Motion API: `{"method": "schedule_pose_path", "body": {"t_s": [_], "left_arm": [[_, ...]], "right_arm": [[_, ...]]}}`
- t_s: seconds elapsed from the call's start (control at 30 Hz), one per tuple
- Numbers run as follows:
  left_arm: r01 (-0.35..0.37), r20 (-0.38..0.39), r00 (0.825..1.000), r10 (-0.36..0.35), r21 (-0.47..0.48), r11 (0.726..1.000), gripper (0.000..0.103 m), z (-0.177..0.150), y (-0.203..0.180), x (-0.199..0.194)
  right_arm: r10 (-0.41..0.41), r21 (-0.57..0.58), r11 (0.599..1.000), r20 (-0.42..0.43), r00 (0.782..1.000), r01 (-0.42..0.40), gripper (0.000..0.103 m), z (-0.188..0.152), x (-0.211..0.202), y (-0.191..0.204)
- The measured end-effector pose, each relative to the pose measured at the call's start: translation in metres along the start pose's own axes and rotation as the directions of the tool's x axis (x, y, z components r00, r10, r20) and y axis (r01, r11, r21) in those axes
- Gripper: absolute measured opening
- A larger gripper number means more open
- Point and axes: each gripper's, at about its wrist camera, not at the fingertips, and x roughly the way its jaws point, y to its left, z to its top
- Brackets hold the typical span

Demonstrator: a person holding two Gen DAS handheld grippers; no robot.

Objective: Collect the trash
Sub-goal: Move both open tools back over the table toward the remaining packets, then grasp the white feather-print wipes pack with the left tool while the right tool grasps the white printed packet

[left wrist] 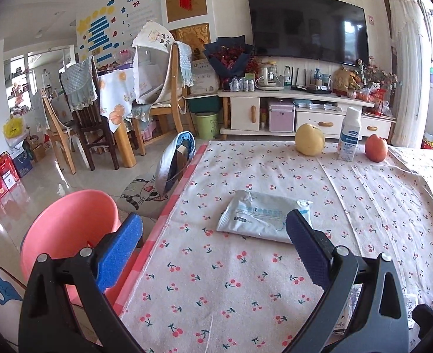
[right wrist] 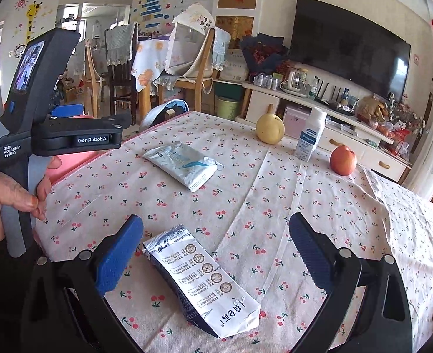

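**Inspector:** Left wrist view first. What was recorded?

**Assistant:** The left tongs stood wide apart and empty above the cherry-print worktop. A flat pale-blue wrapper lay just ahead, its near corner hidden by the right-hand pad. A pink bin stood on the floor against the worktop's left edge, probably put there to take the trash.

**Inspector:** And what was not trash?

**Assistant:** A pear, a bottle and an apple stood upright along the far edge, well apart from the wrapper.

**Inspector:** Right wrist view?

**Assistant:** The right tongs were likewise apart, holding nothing, straddling a crumpled silver packet lying flat. I judged that packet the nearer pick. The pale-blue wrapper lay farther off, towards the left device.
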Motion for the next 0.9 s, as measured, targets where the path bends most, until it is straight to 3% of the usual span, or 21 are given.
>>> {"method": "schedule_pose_path", "body": {"t_s": [0.2,0.47,0.83,0.9], "left_arm": [[0.009,-0.017,1.0,-0.008,0.043,0.999,0.099,-0.008,-0.022,-0.008],[0.066,-0.062,0.996,-0.063,0.057,0.996,0.099,-0.019,-0.038,-0.018],[0.191,-0.148,0.97,-0.195,-0.042,0.981,0.098,-0.03,-0.031,-0.016],[0.206,-0.169,0.961,-0.216,-0.075,0.976,0.098,-0.032,-0.028,-0.011]], "right_arm": [[0.039,-0.01,0.999,-0.023,0.999,-0.039,0.098,-0.01,-0.003,-0.006],[0.169,-0.019,0.985,-0.093,0.981,-0.171,0.098,-0.027,0.006,-0.011],[0.233,-0.045,0.968,-0.194,0.953,-0.246,0.097,-0.038,0.037,-0.004],[0.235,-0.044,0.967,-0.208,0.95,-0.249,0.093,-0.038,0.042,-0.005]]}}
